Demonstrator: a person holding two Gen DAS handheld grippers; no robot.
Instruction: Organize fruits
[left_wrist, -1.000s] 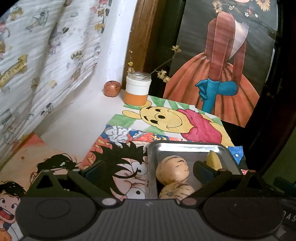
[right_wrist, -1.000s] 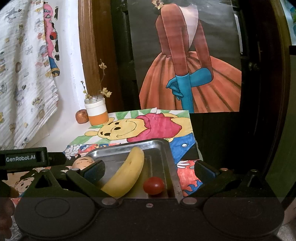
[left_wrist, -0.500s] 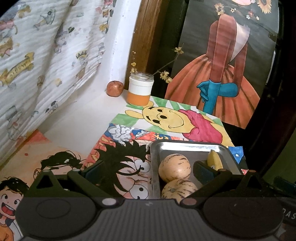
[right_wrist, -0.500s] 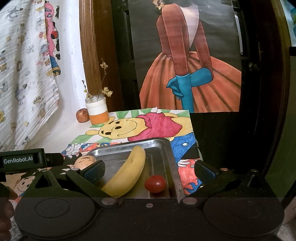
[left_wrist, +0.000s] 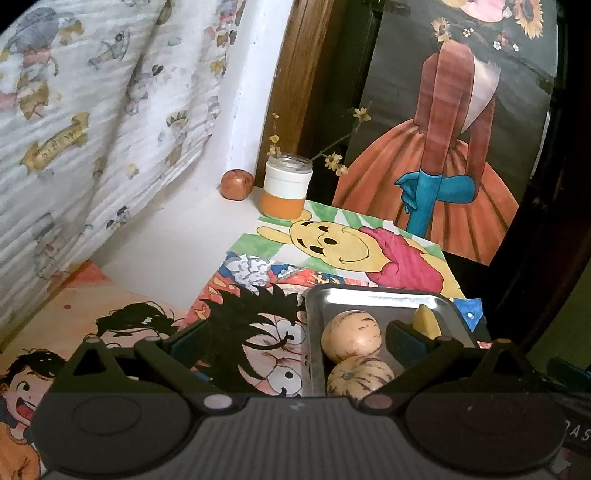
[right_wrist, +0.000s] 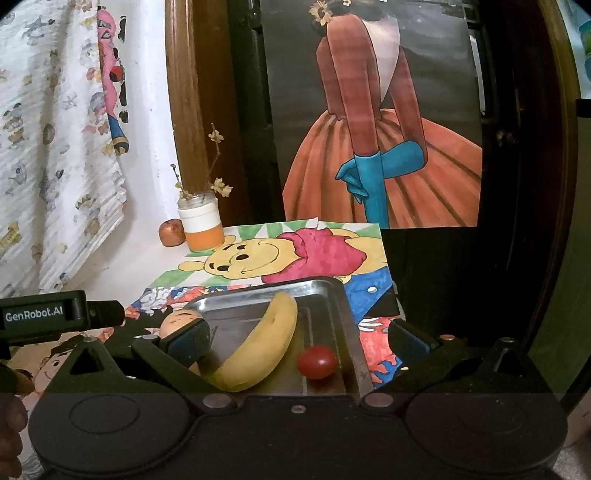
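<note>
Compared with the pictures of a second ago, only a small change is seen: the left wrist view is shifted a little, so that the small reddish fruit (left_wrist: 237, 184) at the far wall and the jar (left_wrist: 286, 186) with dried flowers beside it are placed slightly more to the right and lower in the frame, while the right wrist view is almost not changed. The jaws of the left gripper (left_wrist: 295, 336) are held wide apart and nothing is gripped between them; the same is seen for the right gripper (right_wrist: 300, 339), whose jaws are also apart and empty. The metal tray (left_wrist: 373, 297) is lying near, on the cartoon drawings (left_wrist: 347, 243), and in it two striped pale melons (left_wrist: 351, 339), a banana (right_wrist: 258, 347) and a small red tomato (right_wrist: 316, 362) are already collected. The reddish fruit is still standing alone, well apart from the tray, just left of the jar. It is judged that most of the fruits are sorted and that this last fruit is probably the next target, for which a reach to the far left corner is needed.
</note>
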